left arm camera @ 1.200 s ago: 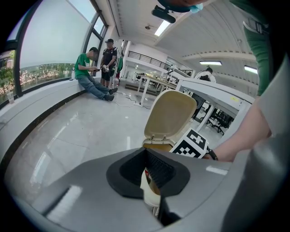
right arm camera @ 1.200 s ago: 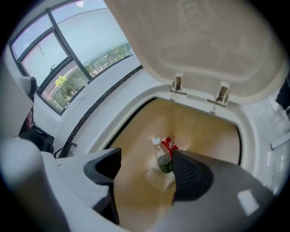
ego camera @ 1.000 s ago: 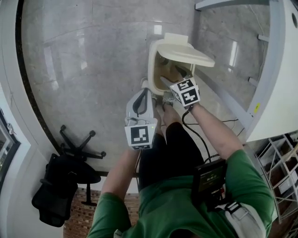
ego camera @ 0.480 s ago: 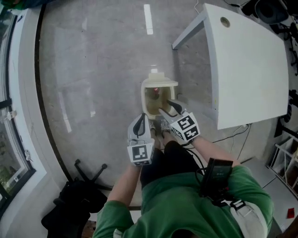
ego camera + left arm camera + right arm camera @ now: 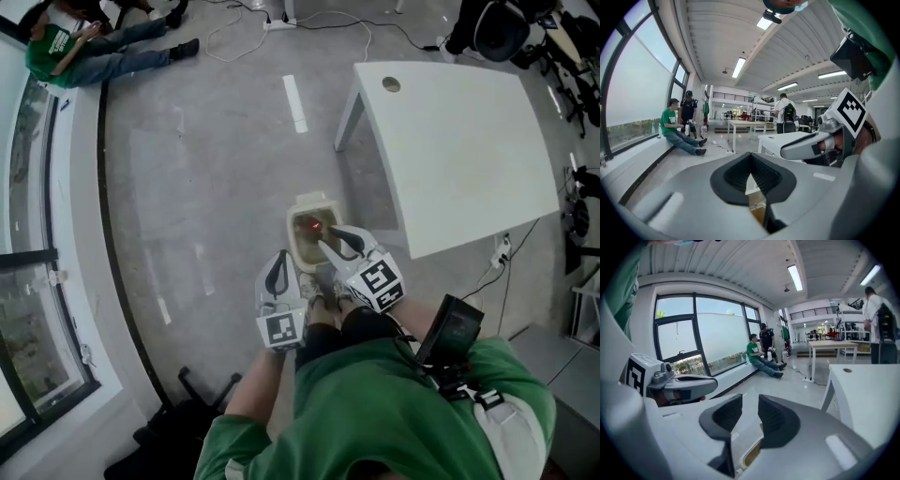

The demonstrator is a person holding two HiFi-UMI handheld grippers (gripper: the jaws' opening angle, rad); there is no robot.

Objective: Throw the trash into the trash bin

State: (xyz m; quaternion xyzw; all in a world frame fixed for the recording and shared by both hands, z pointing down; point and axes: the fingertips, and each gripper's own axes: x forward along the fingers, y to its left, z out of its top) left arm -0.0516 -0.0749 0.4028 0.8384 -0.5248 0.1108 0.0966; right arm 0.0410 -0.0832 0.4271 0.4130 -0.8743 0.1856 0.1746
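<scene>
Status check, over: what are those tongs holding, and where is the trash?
Left tongs shut, empty. Right tongs closing, nothing between them. Red trash in the bin. Nothing blocking the bin.

the person wears a green t-shirt [image 5: 375, 417], black trousers [image 5: 366, 326] and a black cabled box [image 5: 452, 333] at the right side.

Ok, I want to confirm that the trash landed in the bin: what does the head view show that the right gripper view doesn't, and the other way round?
Only the head view: a red item lying inside the bin.
Only the right gripper view: the big window and a ceiling light.
Both: the bin, the white table, the seated person in green, the left gripper, and the right gripper, its jaws closing with nothing between them.
</scene>
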